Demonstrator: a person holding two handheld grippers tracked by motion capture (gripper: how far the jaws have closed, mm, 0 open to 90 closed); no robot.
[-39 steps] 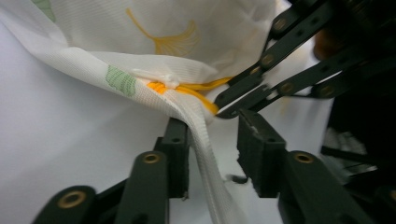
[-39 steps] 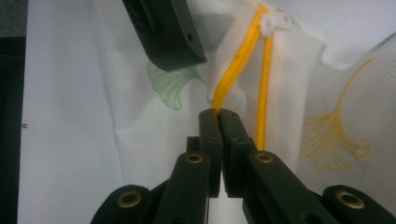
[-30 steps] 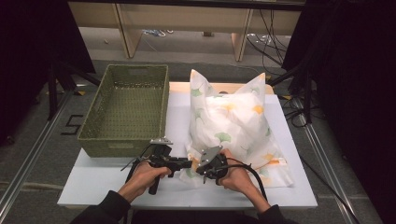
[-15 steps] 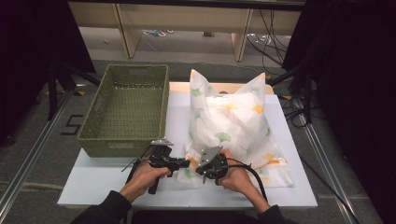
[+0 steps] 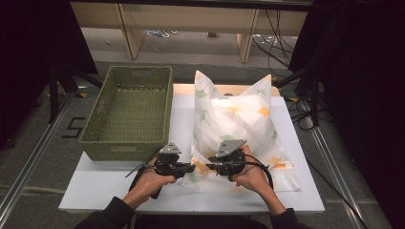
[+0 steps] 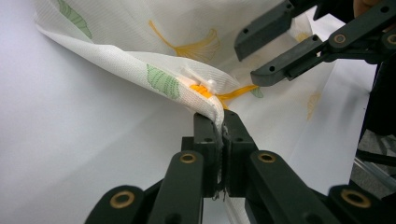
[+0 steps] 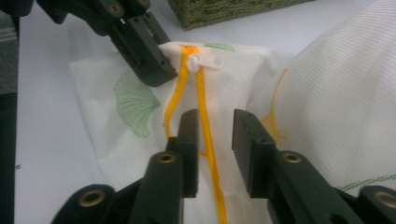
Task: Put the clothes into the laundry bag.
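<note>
A white pillowcase [image 5: 239, 119] printed with green and yellow leaves holds a pillow on the table. Its near corner carries an orange zip [image 7: 205, 116] with a white pull [image 7: 204, 61]. My left gripper [image 6: 222, 122] is shut on the fabric edge [image 6: 140, 70] just below the pull [image 6: 198, 79], lifting that corner. My right gripper [image 7: 215, 122] has just been opening. Its jaws stand apart with the orange zip running between them, pads not pressing. In the high view both grippers, left [image 5: 191, 168] and right [image 5: 208, 167], meet tip to tip at the pillowcase's near left corner.
A green woven basket [image 5: 125, 143] stands on the left half of the white table [image 5: 95, 191], close behind my left hand. Dark frames and cables lie beyond the table's right edge. A wooden shelf base stands at the back.
My right gripper's jaws have parted and the hand has risen a little. The left gripper stays at the pillowcase corner.
</note>
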